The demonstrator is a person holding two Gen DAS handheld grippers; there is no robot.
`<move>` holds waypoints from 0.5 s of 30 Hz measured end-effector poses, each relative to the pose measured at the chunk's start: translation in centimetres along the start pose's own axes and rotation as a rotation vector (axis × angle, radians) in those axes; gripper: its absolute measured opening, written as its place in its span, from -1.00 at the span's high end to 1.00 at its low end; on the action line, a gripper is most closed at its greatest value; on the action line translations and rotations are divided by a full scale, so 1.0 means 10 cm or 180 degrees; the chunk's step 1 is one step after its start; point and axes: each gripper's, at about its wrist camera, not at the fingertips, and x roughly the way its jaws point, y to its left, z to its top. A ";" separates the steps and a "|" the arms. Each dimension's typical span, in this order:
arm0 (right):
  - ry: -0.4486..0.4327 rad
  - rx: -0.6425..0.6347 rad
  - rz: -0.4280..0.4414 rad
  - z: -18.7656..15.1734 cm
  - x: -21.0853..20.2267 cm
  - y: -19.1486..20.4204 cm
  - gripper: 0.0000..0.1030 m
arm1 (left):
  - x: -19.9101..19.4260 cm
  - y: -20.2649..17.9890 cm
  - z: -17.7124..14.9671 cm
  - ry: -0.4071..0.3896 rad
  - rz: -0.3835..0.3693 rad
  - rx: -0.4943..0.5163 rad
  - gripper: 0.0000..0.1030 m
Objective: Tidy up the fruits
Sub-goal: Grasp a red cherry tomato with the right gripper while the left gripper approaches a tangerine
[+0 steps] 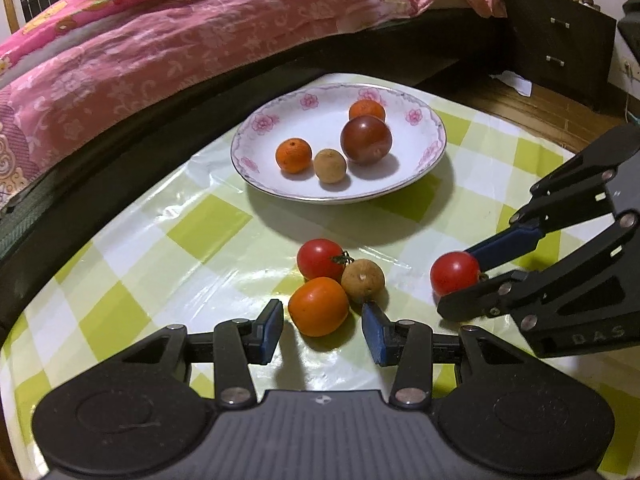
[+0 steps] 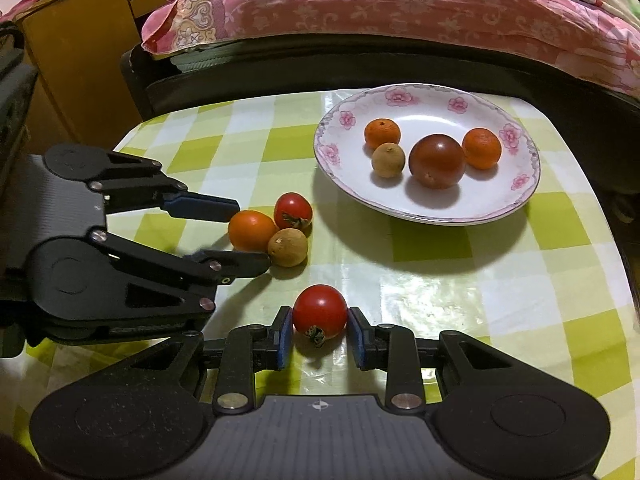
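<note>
Glossy red tomato (image 2: 319, 311) with a dried green stem sits on the desk (image 2: 440, 280) between the right gripper (image 2: 320, 336) jaws, not yet pinched; left gripper (image 1: 322, 326) jaws gape around an orange tomato (image 1: 318, 306).

The table (image 1: 192, 220) wears a lime-green and white check. The plate (image 1: 424, 132) is white with pink flowers — on it two orange fruits (image 1: 294, 155), a tan one (image 1: 329, 165) and a dark reddish-brown tomato (image 1: 366, 139). The bed cover (image 1: 160, 40) is pink and floral. Both black grippers — left (image 1: 323, 330), right (image 2: 320, 338) — carry blue pads (image 1: 274, 326).
</note>
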 end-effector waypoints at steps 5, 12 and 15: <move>-0.0004 -0.0009 -0.0036 0.01 0.01 0.00 0.49 | -0.01 -0.04 0.01 -0.0036 0.0016 0.0042 0.09; 0.0001 -0.0112 -0.0265 0.03 0.02 0.03 0.49 | -0.06 -0.03 0.01 -0.0005 0.0056 -0.0013 0.22; 0.0003 -0.0147 -0.0388 0.04 0.01 0.02 0.50 | -0.10 -0.07 -0.01 0.0011 0.0054 0.0024 0.22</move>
